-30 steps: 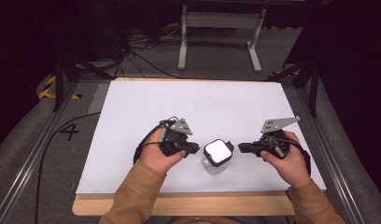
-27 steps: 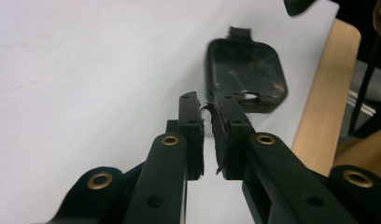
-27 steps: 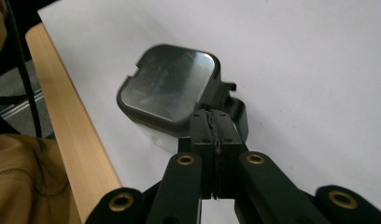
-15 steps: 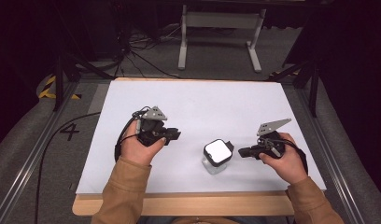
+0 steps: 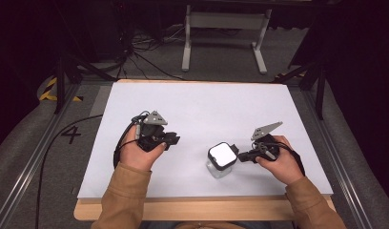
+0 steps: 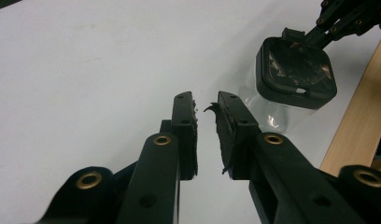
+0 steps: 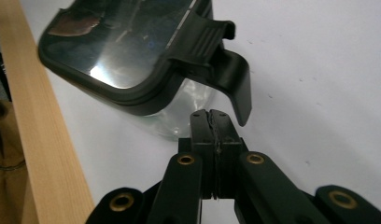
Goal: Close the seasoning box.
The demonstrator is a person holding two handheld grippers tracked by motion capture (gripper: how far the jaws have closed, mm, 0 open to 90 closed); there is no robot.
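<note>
Two hand-held grippers were in play, and the right hand-held gripper (image 7: 213, 119) was the one to worry about. Its jaws were pressed flat together with nothing between them, tips sitting right under the black latch tab (image 7: 226, 70) of the clear container (image 5: 220, 162). The left hand-held gripper (image 6: 206, 109) had its jaws a narrow gap apart, empty, well off to the container's left over bare white counter (image 5: 207, 105).

What could've gone wrong: nothing was bracing the container, which sat close to the counter's wooden front edge (image 7: 44, 154). A nudge at the latch from those closed tips would probably just have slid or tipped the whole thing toward that edge. The tips could also have skated off the tab, since it looked smooth and sloped.

Hard to make out: whether the tips actually touched the tab or sat just short. The lid (image 6: 295, 72) was all glare, so whatever was inside couldn't be read, and the far latch, if any, was hidden.
</note>
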